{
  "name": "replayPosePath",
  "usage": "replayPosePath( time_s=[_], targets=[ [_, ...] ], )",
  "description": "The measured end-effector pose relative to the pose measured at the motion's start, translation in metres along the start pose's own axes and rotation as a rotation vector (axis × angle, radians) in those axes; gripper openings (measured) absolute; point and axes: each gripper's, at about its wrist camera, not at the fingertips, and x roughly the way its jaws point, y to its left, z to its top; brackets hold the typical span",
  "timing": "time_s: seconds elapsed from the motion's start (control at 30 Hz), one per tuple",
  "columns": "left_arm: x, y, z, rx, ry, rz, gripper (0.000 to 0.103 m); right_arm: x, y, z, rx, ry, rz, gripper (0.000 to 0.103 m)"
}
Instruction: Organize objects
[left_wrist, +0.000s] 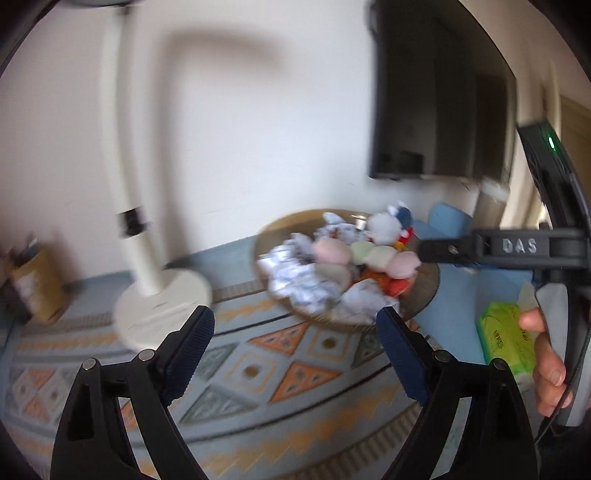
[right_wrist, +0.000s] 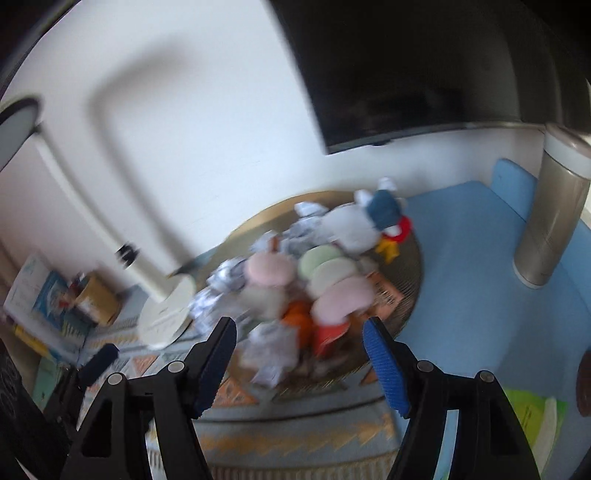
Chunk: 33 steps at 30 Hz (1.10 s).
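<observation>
The left gripper (left_wrist: 295, 339) stands wide apart, holding nothing; the right gripper (right_wrist: 299, 354) is parted and empty too, both short of the round woven tray (right_wrist: 410, 280) heaped with pastel rounds (right_wrist: 267, 271), crumpled paper (left_wrist: 291, 280) and a plush duck (right_wrist: 369, 218); a white lamp base (left_wrist: 162, 299) stands left of it; a green tissue pack (left_wrist: 506, 336) lies right; patterned cloth (left_wrist: 258, 369) covers the table, a dark screen (left_wrist: 436, 92) on the wall.

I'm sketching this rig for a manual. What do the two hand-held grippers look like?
Each hand-held gripper, left and right, has black angular finger arms with silver pivot pins and blue ribbed pads. The left wrist view shows the right unit's black body with raised "DAS" lettering, a green light and a thin cable.
</observation>
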Motion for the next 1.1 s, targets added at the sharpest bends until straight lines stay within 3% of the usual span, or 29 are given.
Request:
replayPosePath(
  time_s=[0.2, 0.33, 0.43, 0.53, 0.63, 0.83, 0.97, 1.1],
  targets=[
    [-0.056, 0.056, -0.020, -0.125, -0.035, 0.092, 0.101, -0.024, 0.034, -0.031, -0.064, 0.013, 0.040, 0.073],
    [-0.082, 0.090, -0.036, -0.170, -0.046, 0.142, 0.102, -0.032, 0.065, -0.056, -0.130, 0.027, 0.047, 0.085],
    [-0.089, 0.117, -0.056, -0.230, -0.017, 0.161, 0.102, -0.029, 0.095, -0.080, -0.172, 0.040, 0.065, 0.088],
    [-0.085, 0.137, -0.079, -0.281, 0.049, 0.193, 0.102, -0.017, 0.117, -0.101, -0.215, 0.053, 0.062, 0.088],
    [-0.079, 0.157, -0.108, -0.324, 0.118, 0.287, 0.102, 0.003, 0.138, -0.128, -0.277, 0.066, 0.001, 0.088],
    [-0.065, 0.186, -0.144, -0.377, 0.206, 0.320, 0.102, 0.048, 0.144, -0.164, -0.293, 0.118, -0.063, 0.088],
    [-0.061, 0.194, -0.148, -0.425, 0.221, 0.298, 0.102, 0.062, 0.138, -0.170, -0.267, 0.123, -0.095, 0.088],
    [-0.051, 0.199, -0.154, -0.473, 0.295, 0.293, 0.102, 0.070, 0.135, -0.174, -0.282, 0.128, -0.113, 0.088]
  ],
)
